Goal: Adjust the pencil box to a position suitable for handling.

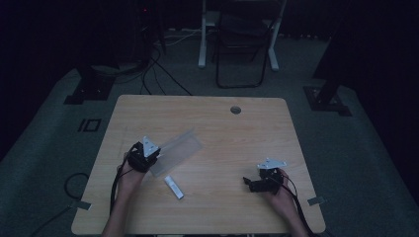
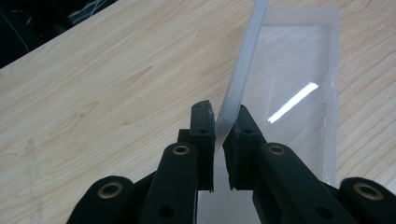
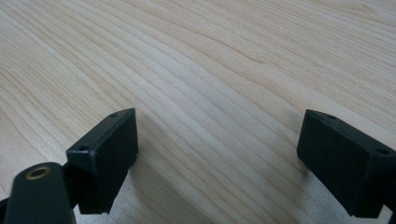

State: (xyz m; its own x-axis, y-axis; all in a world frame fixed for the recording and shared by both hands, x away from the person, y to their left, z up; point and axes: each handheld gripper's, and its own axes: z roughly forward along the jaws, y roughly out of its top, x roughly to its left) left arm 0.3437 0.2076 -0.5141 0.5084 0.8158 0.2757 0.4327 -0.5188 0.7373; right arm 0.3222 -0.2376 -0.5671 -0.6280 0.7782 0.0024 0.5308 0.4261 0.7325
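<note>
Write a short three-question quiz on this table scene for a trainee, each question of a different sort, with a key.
1. True or false: the left gripper has its jaws closed on a wall of the clear plastic tray.
2. What lies on the wooden table between the two grippers in the high view? A) a pair of scissors B) a small white bar C) a red cup
3. Fill in: the right gripper has its jaws ____ over bare wood.

Key: 1 true; 2 B; 3 open.
</note>
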